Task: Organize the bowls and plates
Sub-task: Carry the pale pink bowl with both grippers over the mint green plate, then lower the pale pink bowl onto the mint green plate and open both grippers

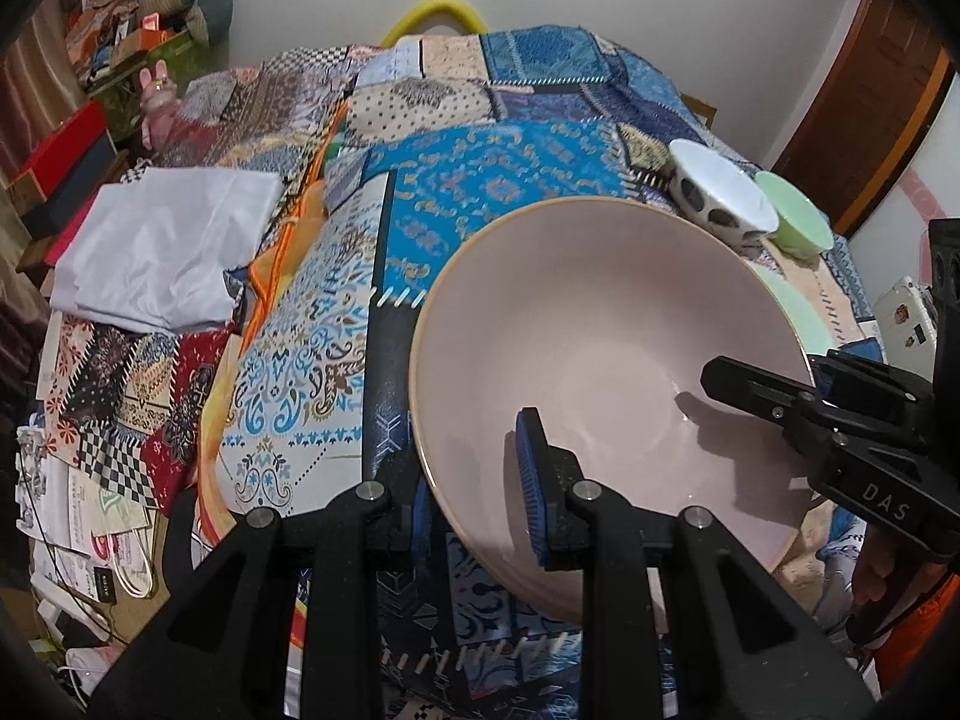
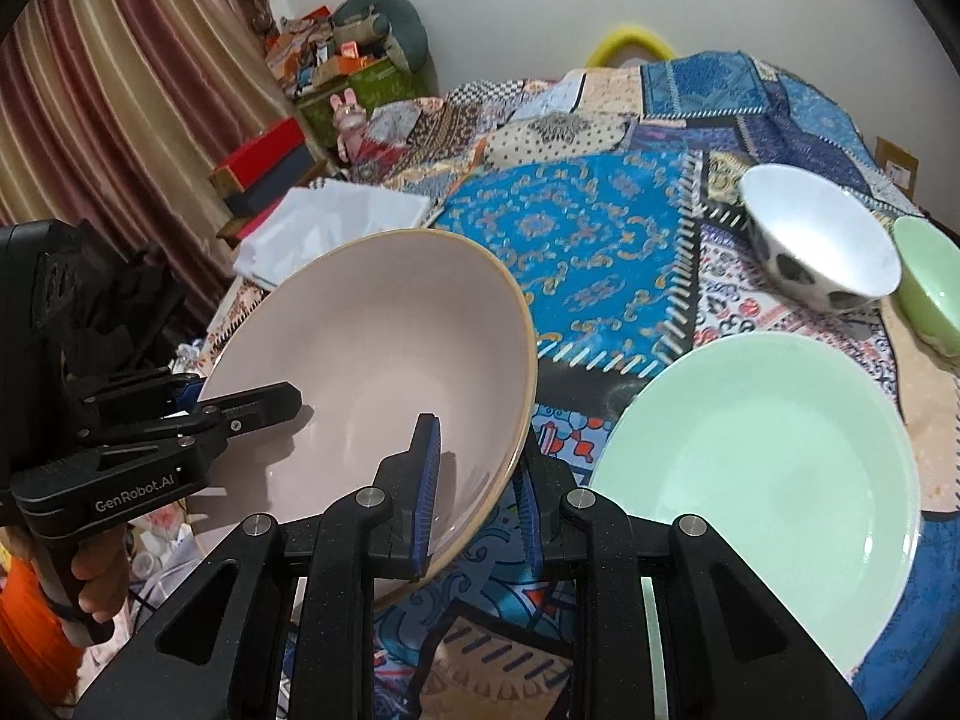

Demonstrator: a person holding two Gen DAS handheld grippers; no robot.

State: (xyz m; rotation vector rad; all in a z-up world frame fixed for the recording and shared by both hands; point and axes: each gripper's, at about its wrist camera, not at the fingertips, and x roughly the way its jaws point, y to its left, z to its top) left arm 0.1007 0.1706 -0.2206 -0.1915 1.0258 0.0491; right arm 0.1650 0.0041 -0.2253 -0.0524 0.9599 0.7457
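A large pale pink bowl [image 1: 600, 360] [image 2: 384, 360] hangs tilted above the patchwork-covered table, held by both grippers at opposite sides of its rim. My left gripper [image 1: 474, 498] [image 2: 258, 408] is shut on the rim, one blue pad inside and one outside. My right gripper [image 2: 477, 498] [image 1: 756, 390] is shut on the opposite edge in the same way. A mint green plate [image 2: 762, 468] [image 1: 798, 306] lies flat to the right, partly hidden behind the bowl in the left wrist view. Further back stand a white bowl with dark spots [image 2: 822, 246] [image 1: 720, 192] and a small green bowl [image 2: 930, 282] [image 1: 792, 210].
The table wears a blue patchwork cloth [image 1: 498, 180] [image 2: 570, 240]. A folded white cloth [image 1: 162, 252] [image 2: 330, 222] lies at the left side. Boxes and clutter [image 2: 264, 162] are stacked beyond the left edge by a curtain [image 2: 120, 90]. A person's hand [image 2: 96, 576] grips the left handle.
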